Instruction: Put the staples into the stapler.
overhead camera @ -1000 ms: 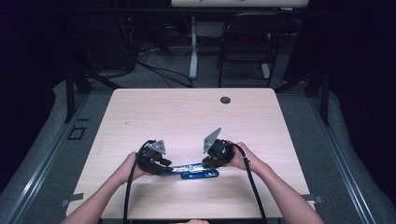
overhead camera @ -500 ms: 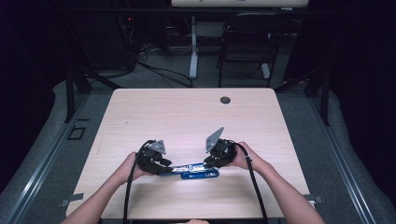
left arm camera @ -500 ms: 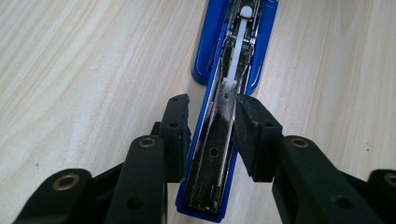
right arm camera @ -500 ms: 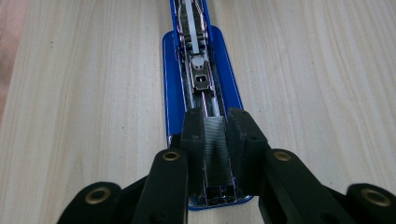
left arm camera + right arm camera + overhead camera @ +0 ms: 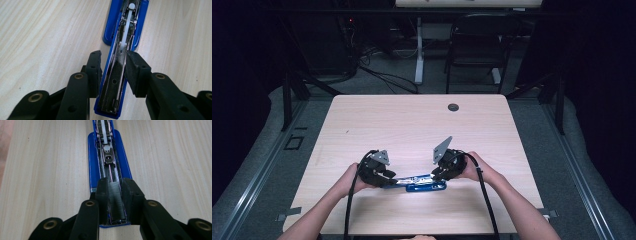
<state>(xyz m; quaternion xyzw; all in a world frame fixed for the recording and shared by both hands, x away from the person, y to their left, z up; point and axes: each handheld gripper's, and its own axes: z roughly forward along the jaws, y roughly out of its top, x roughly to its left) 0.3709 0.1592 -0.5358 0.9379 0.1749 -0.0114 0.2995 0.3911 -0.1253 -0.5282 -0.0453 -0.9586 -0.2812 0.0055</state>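
From above, my table (image 5: 422, 125) is lit evenly while the room from nine through twelve to three o'clock sinks into near black. That picture is soft and grainy. Along my jaws, the wood is bright and sharp, and the stapler's (image 5: 125, 37) metal glints faintly; shadows stay soft.

Both forearms are brought in from the near edge and angled inward, so that the hands are set near each other. The left tongs (image 5: 388, 181) are gripped in the left hand (image 5: 349, 181) and pointed rightward; their jaws are drawn in close, a narrow gap kept between them. The right tongs (image 5: 434, 176) are gripped in the right hand (image 5: 473, 170), pointed leftward, jaws likewise nearly closed.
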